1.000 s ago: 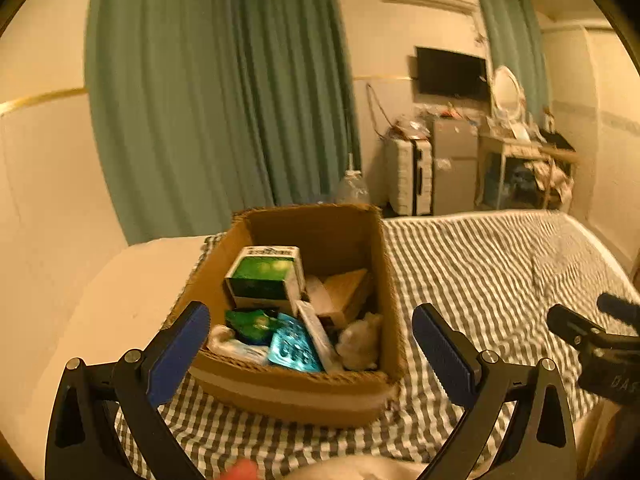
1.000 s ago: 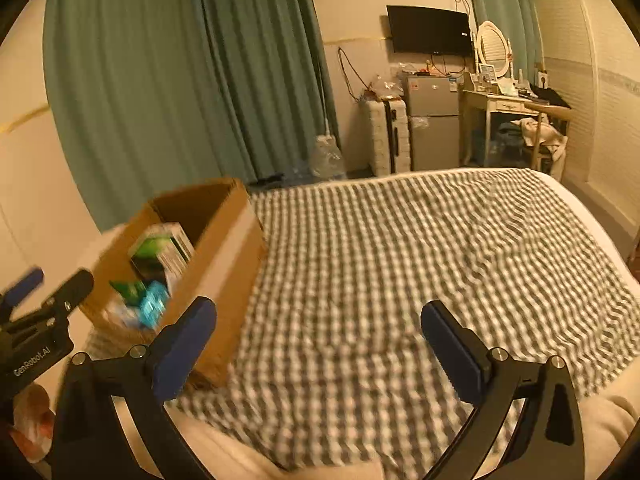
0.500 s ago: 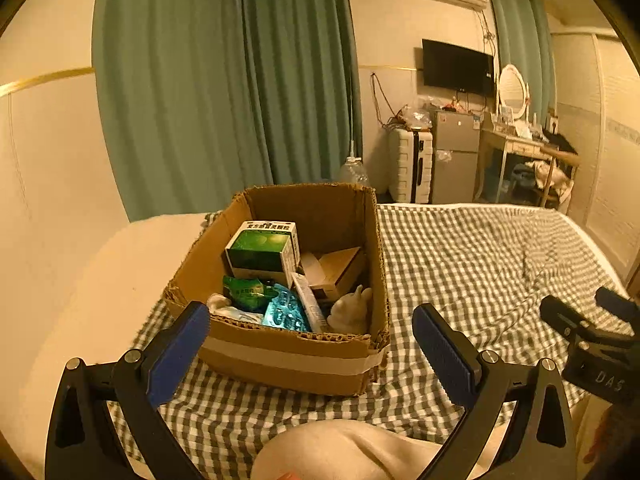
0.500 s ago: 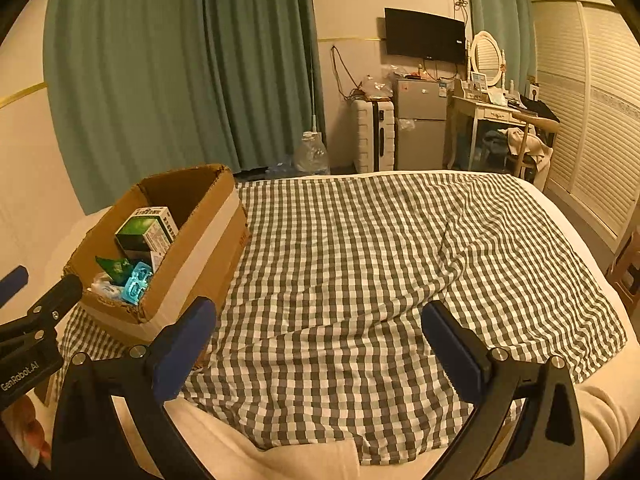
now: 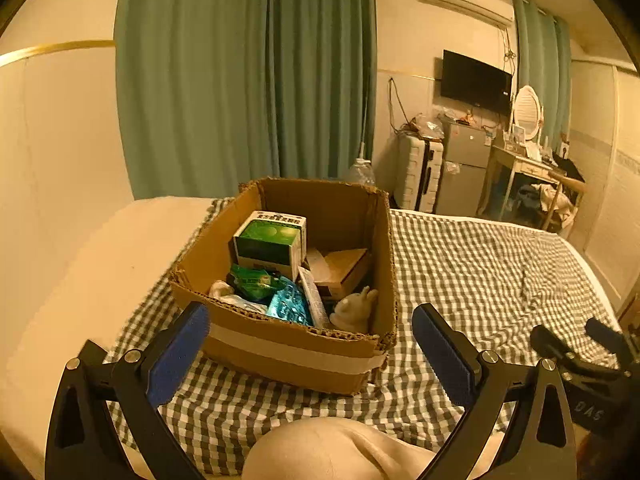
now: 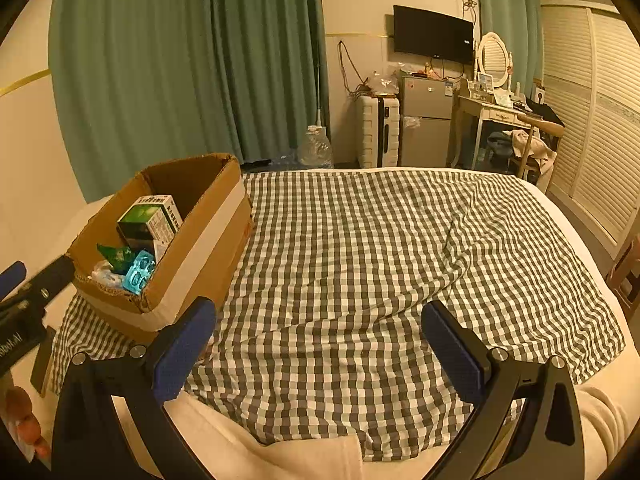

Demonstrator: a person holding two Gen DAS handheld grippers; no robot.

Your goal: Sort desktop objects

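Left gripper [image 5: 310, 338]: blue-padded fingers [image 5: 180, 350] spread wide, nothing between them. It hangs just in front of the cardboard box [image 5: 288, 354], apart from it, with the box's near wall framed in the gap.

Right gripper [image 6: 320, 344]: fingers [image 6: 450, 350] likewise spread wide and holding nothing, over bare checked cloth [image 6: 380, 248] to the right of the box [image 6: 192, 256]. Its left pad shows close beside the box's near right corner; contact cannot be judged.

Box: open-topped, a pale tape band round its outer walls, sitting on the left part of the checked cloth, which covers a bed. Everything to be sorted lies inside the box.
- Green-and-white carton [image 5: 270, 242], left of centre toward the back wall, standing highest.
- Brown flat carton [image 5: 340, 270] to its right, tilted.
- Green foil packet [image 5: 252, 282] in front of the green carton.
- Blue blister pack [image 5: 288, 306] at the near wall, leaning.
- White tube [image 5: 314, 298] just right of the blister pack, running front to back.
- Pale rabbit figure [image 5: 354, 312] in the near right corner.
- Something white [image 5: 222, 290] in the near left corner, too hidden to name.

Right of the box the cloth is creased. Behind the box: green curtains [image 5: 248, 76] and a clear water jug [image 6: 316, 148].
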